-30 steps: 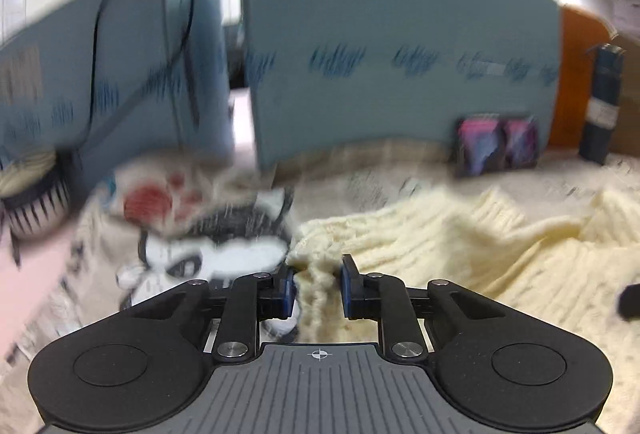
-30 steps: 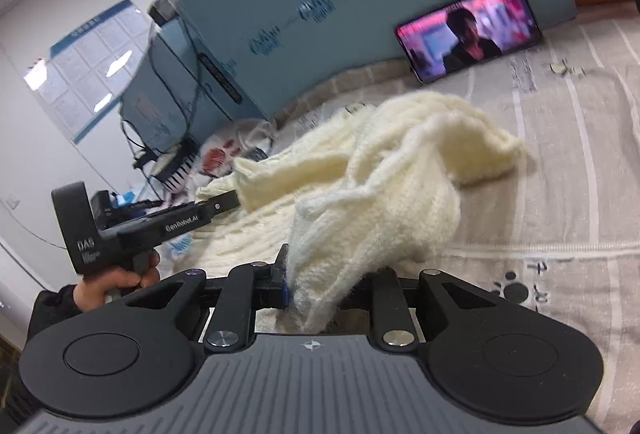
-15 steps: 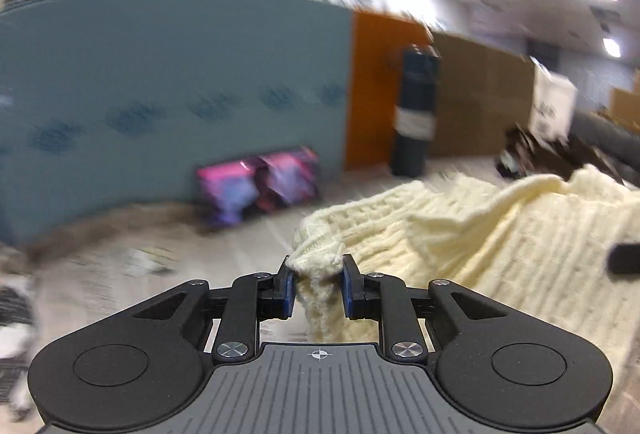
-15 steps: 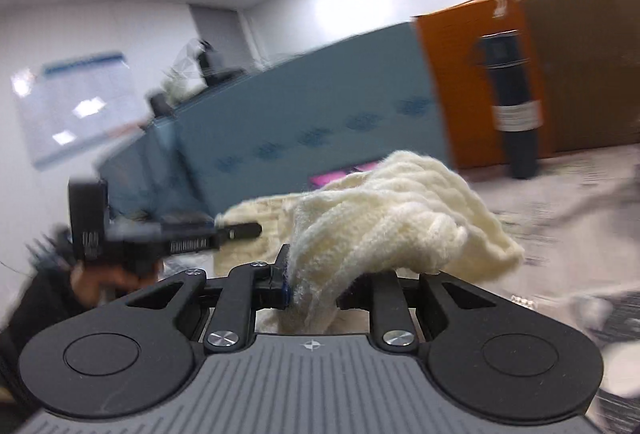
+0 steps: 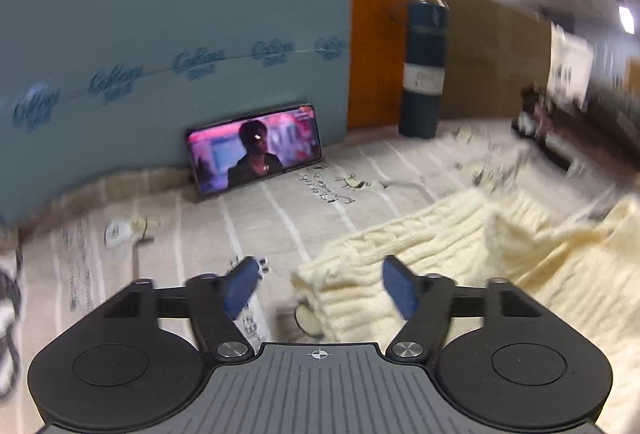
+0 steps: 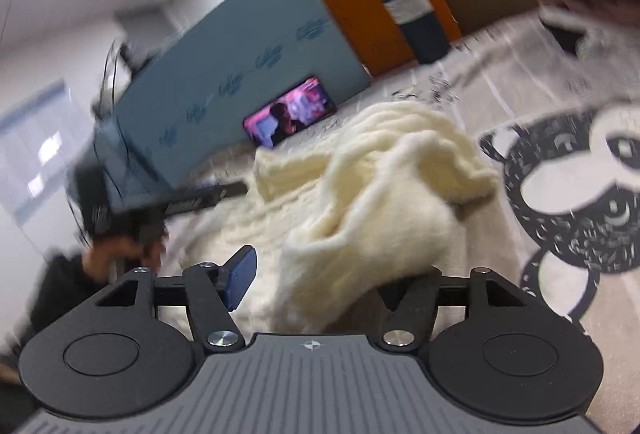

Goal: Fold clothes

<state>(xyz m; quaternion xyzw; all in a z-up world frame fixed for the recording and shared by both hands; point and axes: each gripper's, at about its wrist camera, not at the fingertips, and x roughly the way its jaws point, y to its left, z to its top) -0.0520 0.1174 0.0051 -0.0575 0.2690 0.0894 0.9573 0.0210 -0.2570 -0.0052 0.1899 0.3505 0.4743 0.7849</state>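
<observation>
Both hand-held grippers, left gripper (image 5: 320,280) and right gripper (image 6: 320,274), gape wide over the cream knit sweater (image 5: 440,242), apparently letting its fold settle on the bedsheet (image 5: 280,218).

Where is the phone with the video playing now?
The phone stands on the printed cloth, propped against the blue panel, in the left wrist view up and left of centre, with the dark bottle to its right.

striped printed cloth (image 5: 280,218) w/ cream sweater (image 5: 440,234), phone (image 5: 256,148), bottle (image 5: 424,70) on it.
</observation>
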